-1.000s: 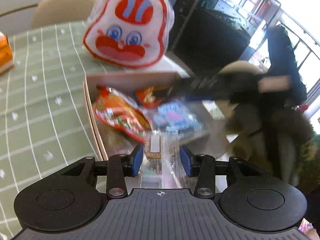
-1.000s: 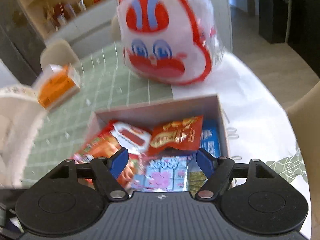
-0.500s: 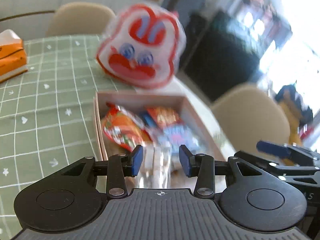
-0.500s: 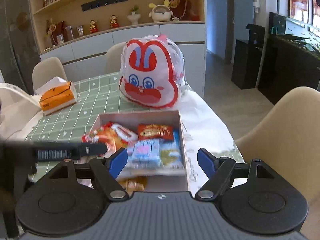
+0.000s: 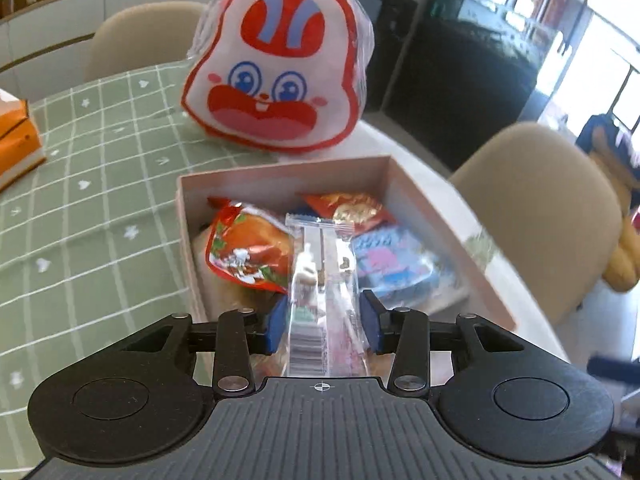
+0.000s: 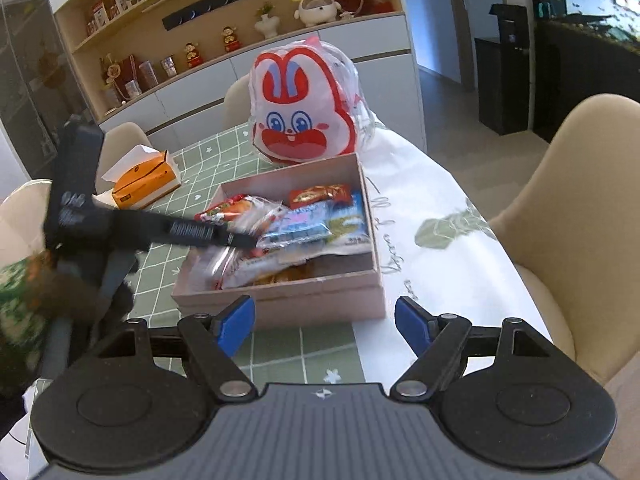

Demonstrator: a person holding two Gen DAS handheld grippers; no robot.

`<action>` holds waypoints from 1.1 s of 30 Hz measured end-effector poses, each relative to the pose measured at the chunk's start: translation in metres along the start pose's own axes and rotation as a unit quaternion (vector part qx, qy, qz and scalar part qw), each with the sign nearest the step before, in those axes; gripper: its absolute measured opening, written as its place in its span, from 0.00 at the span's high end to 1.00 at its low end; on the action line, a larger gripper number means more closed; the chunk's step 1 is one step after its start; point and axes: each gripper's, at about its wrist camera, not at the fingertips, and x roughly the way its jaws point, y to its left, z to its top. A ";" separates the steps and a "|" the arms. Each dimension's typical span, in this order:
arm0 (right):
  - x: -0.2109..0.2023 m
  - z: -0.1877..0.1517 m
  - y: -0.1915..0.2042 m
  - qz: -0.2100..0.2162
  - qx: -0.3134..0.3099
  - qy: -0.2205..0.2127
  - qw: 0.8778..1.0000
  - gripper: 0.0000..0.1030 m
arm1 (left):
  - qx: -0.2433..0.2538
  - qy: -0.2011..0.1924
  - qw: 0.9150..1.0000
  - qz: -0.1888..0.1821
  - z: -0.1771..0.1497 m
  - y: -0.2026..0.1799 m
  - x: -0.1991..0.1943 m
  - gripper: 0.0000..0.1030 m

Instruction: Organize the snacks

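Pinching a clear snack packet [image 5: 322,276] in my left gripper [image 5: 320,320] over the pink box [image 5: 436,216]; my right gripper [image 6: 324,326] is spread wide, holding nothing.

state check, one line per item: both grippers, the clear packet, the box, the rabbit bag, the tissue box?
left gripper: shut on the clear packet
clear packet: held over the box, one end sticking forward
right gripper: open, nothing between its fingers, back from the box
box: lid off, packets heaped inside
rabbit bag: upright behind the box
tissue box: a tissue sticking out of the top
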 end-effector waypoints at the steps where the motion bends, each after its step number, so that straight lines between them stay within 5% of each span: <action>1: -0.001 -0.002 -0.002 -0.003 0.003 0.001 1.000 0.24 | 0.002 0.000 1.000 0.005 0.001 -0.002 0.004 0.56; 5: -0.008 -0.009 -0.010 -0.011 0.009 -0.001 1.000 0.24 | -0.026 -0.017 1.000 0.005 -0.004 -0.001 -0.009 0.57; 14: -0.034 -0.019 0.000 -0.026 -0.007 -0.039 0.999 0.24 | -0.058 -0.126 0.990 -0.004 -0.070 -0.021 -0.121 0.57; 18: -0.053 -0.026 0.018 -0.024 -0.017 -0.050 0.998 0.24 | -0.038 -0.128 0.991 0.019 -0.107 -0.046 -0.161 0.62; 21: -0.067 -0.033 0.033 -0.013 -0.020 -0.045 0.999 0.24 | -0.027 -0.131 0.991 0.028 -0.124 -0.060 -0.183 0.82; 25: -0.081 -0.044 0.055 -0.015 -0.050 -0.046 0.998 0.24 | -0.032 -0.122 0.991 0.032 -0.137 -0.072 -0.204 0.83; 33: -0.089 -0.054 0.072 -0.009 -0.067 -0.041 0.997 0.24 | -0.015 -0.108 0.989 0.102 -0.148 -0.089 -0.215 0.84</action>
